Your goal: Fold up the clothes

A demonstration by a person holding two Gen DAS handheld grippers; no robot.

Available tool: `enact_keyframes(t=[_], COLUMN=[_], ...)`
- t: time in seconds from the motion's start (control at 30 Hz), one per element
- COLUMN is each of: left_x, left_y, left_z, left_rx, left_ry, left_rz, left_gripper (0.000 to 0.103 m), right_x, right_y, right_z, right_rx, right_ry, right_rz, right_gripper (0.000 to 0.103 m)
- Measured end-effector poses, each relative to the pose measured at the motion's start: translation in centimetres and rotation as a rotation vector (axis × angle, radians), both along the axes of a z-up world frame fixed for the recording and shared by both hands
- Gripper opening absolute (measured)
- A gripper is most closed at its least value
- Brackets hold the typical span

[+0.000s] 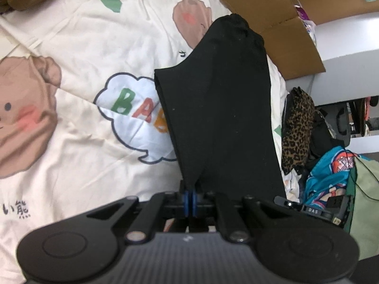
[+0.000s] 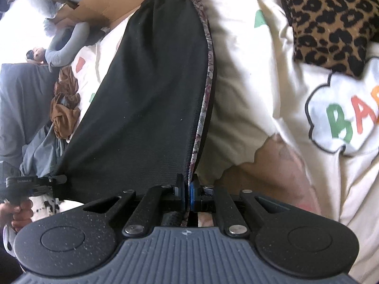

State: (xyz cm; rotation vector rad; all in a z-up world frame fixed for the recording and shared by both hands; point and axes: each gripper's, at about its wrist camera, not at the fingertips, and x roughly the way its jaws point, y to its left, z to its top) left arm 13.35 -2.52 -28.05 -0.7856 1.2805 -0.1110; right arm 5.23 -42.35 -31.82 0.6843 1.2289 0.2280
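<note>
A black garment (image 1: 220, 108) hangs stretched between both grippers above a cream bedsheet (image 1: 78, 47) printed with bears. My left gripper (image 1: 191, 189) is shut on one near corner of it, the blue pads pinching the cloth. In the right wrist view the same black garment (image 2: 146, 99) shows a patterned grey trim along its right edge, and my right gripper (image 2: 188, 187) is shut on that edge. The left gripper (image 2: 35, 182) appears at the far left of that view, held by a hand, gripping the other corner. The far end of the garment rests on the bed.
A leopard-print cloth (image 2: 331, 19) lies on the bed to the right, a brown crumpled garment (image 2: 65, 104) and grey clothes (image 2: 35, 151) to the left. A cardboard box (image 1: 272, 16) stands past the bed's far edge. Bags and clothes (image 1: 331, 172) are piled beside the bed.
</note>
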Motion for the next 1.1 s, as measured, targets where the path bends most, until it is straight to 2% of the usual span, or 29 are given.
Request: enact_keyframes(t=[0.3,0.5,0.7,0.87,1.1], left_x=[-3.5,-5.0,-5.1,-5.0,-4.5], left_y=[0.1,-0.1,0.2,0.5,0.6], left_z=[0.1,-3.5,-7.4,-9.1,-9.6], left_rx=[-0.041,-0.055,-0.063,-0.061,-0.066], left_ry=[0.056,0.078,0.139,0.165,0.176], left_rz=[0.025,0.049,0.047,0.058,0.048], left_gripper=[0.003,0.003,0.003,0.004,0.004], right_x=[-2.5,-3.4,-3.6,-3.6,-2.6], right_y=[-0.3,0.0,-0.2,0.0,-0.8], right_z=[1.9,-1.5,-5.2,-7.0,-9.5], right_rx=[0.012,0.032,0.041,0.057,0.126], right_ry=[0.031,0.06,0.102,0.095,0.098], right_rz=[-0.027,-0.027,-0.028,-0.027,-0.038], right_gripper=[0.001,0.001,0.001,0.002,0.013])
